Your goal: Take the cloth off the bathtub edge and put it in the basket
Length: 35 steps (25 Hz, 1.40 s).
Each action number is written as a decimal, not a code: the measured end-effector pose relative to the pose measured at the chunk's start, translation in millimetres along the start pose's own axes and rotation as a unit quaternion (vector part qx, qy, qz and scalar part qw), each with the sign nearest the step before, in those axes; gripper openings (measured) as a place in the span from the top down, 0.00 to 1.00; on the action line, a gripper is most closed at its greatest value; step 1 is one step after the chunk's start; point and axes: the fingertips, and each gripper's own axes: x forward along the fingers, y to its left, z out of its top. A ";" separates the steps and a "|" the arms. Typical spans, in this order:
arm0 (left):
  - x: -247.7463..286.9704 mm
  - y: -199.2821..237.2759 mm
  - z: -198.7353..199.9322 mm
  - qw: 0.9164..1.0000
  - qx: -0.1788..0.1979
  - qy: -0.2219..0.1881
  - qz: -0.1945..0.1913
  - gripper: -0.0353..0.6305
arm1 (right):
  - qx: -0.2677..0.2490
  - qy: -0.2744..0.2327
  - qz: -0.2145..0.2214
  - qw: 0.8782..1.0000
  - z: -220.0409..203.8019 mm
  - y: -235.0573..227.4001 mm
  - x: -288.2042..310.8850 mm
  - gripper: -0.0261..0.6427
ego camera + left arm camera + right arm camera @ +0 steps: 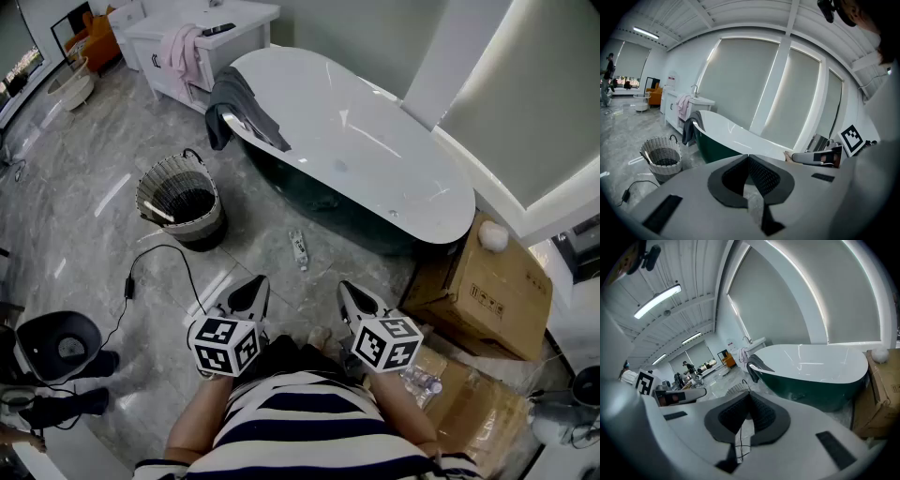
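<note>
A dark grey cloth (239, 111) hangs over the far left end of the white bathtub's rim (450, 230); it also shows as the dark cloth (690, 126) in the left gripper view and the dark cloth (757, 365) in the right gripper view. A woven basket (180, 200), dark inside, stands on the floor left of the tub, also seen as the basket (662, 157). My left gripper (257, 284) and right gripper (345, 287) are held close to my body, well short of the tub, both shut with nothing between the jaws.
A small bottle (298, 248) lies on the marble floor by the tub. Cardboard boxes (487, 286) stand at the right. A black cable (150, 267) trails to a round device (58, 345) at the left. A white vanity (197, 42) with a pink towel stands behind.
</note>
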 end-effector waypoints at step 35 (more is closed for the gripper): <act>28.8 91.5 28.5 0.999 -0.032 -0.004 0.009 0.92 | 0.009 0.019 -0.008 1.000 27.8 15.8 105.4 0.92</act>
